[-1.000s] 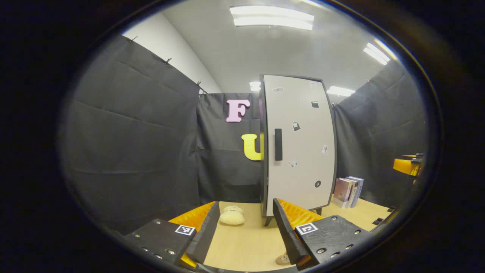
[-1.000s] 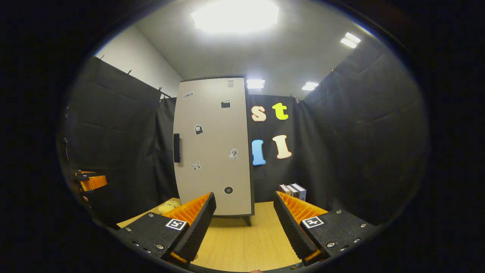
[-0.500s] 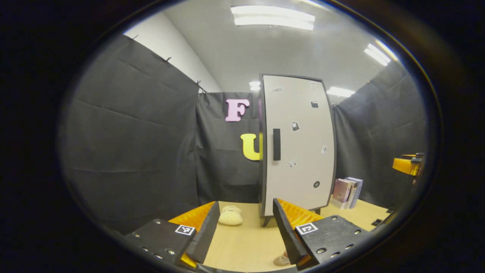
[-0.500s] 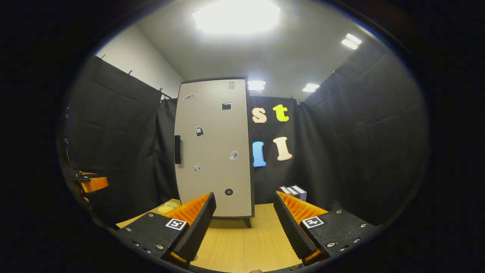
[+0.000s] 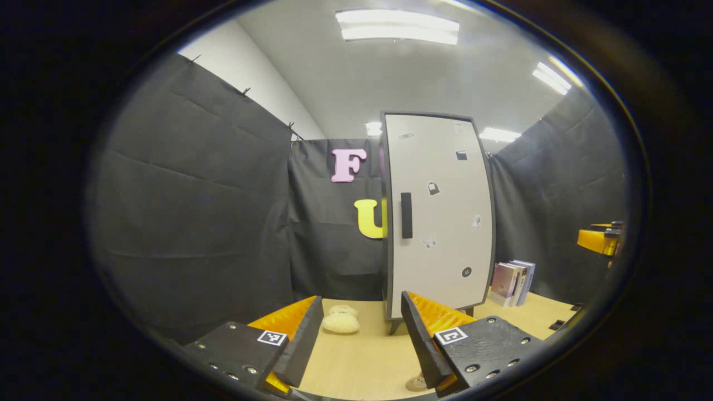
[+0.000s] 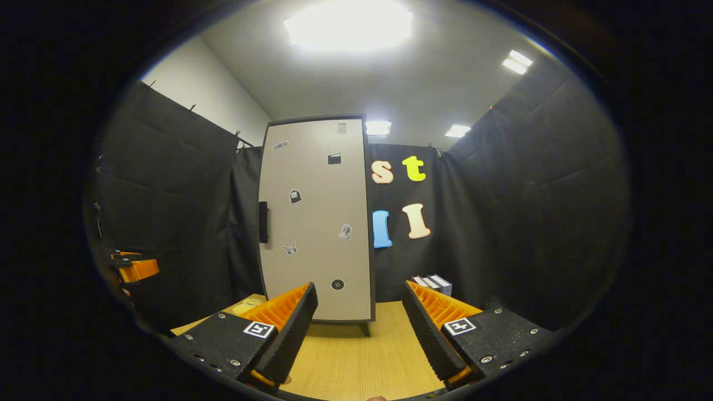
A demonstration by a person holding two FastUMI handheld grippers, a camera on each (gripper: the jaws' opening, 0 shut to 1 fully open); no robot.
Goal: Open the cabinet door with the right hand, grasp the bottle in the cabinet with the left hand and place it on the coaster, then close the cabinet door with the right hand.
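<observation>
A tall cabinet (image 5: 440,223) stands on the wooden table with its pale door shut; the door's dark handle (image 5: 406,215) is on the left edge. The bottle is hidden behind the door. My left gripper (image 5: 361,312) is open and empty, low over the table, well short of the cabinet. In the right gripper view the same cabinet (image 6: 315,223) and its handle (image 6: 263,221) stand ahead and to the left. My right gripper (image 6: 359,298) is open, holds nothing and is also well back from the door.
A cream plush toy (image 5: 341,321) lies left of the cabinet's foot. Books (image 5: 512,281) stand to its right. A small pale object (image 5: 415,383) peeks from under my left gripper's right finger. The other gripper (image 5: 599,239) shows at the far right, and likewise the other gripper (image 6: 133,268) at the far left.
Both views drift slightly, so the cabinet sits a little lower in each. Both grippers stay open and the door stays shut.
</observation>
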